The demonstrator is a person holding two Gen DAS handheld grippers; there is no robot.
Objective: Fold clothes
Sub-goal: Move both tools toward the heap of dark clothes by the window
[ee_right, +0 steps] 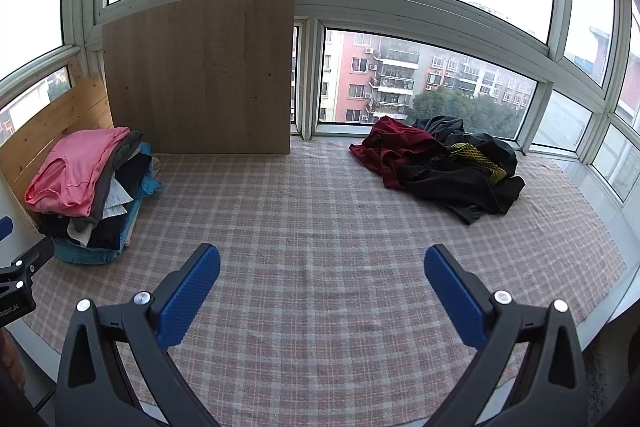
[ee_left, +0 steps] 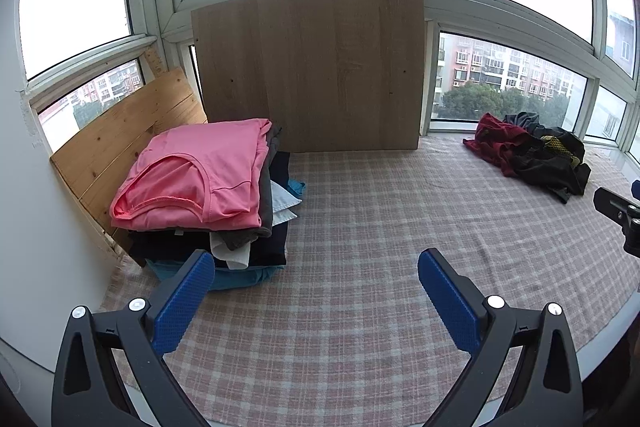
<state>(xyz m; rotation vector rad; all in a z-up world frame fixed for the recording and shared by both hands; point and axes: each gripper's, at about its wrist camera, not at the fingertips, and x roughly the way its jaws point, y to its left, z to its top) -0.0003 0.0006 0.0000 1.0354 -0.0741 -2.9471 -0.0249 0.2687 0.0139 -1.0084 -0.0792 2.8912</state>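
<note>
Both your grippers, left (ee_left: 312, 291) and right (ee_right: 322, 287), hover spread wide and empty over the plaid cloth (ee_right: 320, 211). Taking that cloth as landmark: folded stack (ee_left: 208, 195) at its far-left corner, crumpled heap (ee_right: 444, 171) far-right, nearer your right gripper. Garment outlines within the heap are indistinguishable.

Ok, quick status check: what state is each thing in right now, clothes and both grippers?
Left gripper: open, empty, above the checked cloth.
Right gripper: open, empty.
Pink top: folded, on top of the stack.
Folded stack: piled by the wooden boards, edges uneven.
Dark red garment: crumpled, unfolded.
Black garments: crumpled in the same heap.
</note>
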